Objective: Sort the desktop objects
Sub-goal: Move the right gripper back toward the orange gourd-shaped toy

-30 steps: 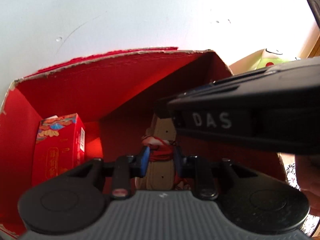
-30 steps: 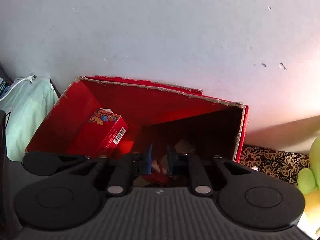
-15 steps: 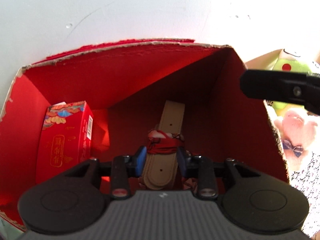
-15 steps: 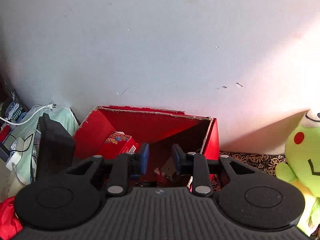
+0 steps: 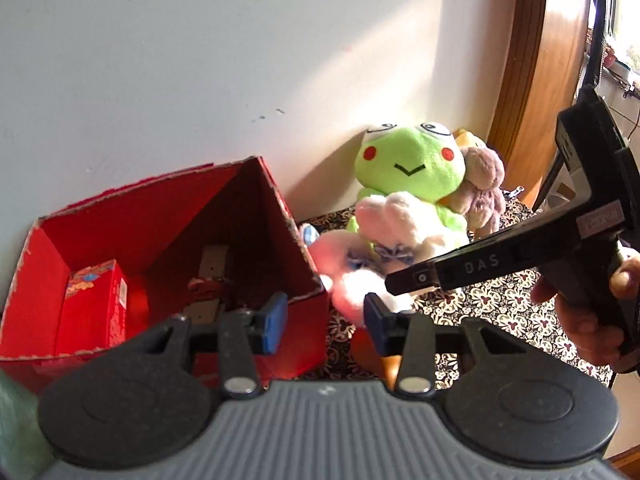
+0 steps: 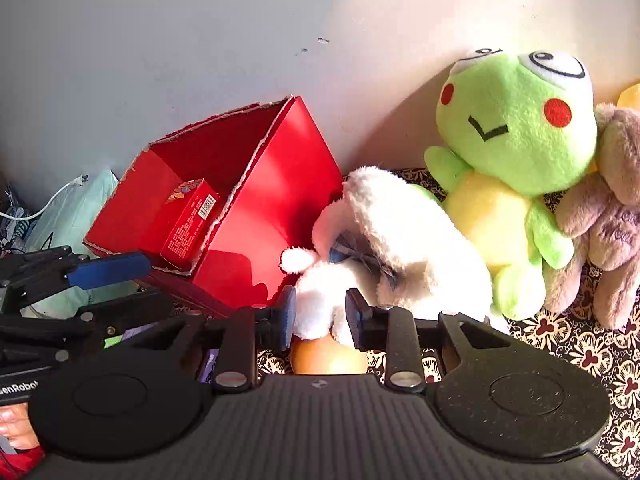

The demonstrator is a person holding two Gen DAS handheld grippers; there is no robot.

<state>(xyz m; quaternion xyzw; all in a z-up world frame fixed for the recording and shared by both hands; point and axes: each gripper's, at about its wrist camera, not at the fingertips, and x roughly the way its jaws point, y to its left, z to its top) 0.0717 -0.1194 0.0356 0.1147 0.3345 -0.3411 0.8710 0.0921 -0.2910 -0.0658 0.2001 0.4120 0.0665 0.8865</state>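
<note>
Both claws empty beside the red box, next pick undecided

Right claw (image 6: 320, 312), jaws apart, straddles the white plush (image 6: 400, 240) above an orange (image 6: 328, 356); closing could snag fur instead. Left claw (image 5: 326, 322) gapes near the red box (image 5: 248, 216) by the table's wall edge.

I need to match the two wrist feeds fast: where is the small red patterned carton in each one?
Left wrist: the small red carton stands at lower left, inside the red box, against its left wall.
Right wrist: it sits left of centre, barcode showing, inside the same box.
Shared landmark: the green frog plush against the wall, right of the box in both views.
</note>
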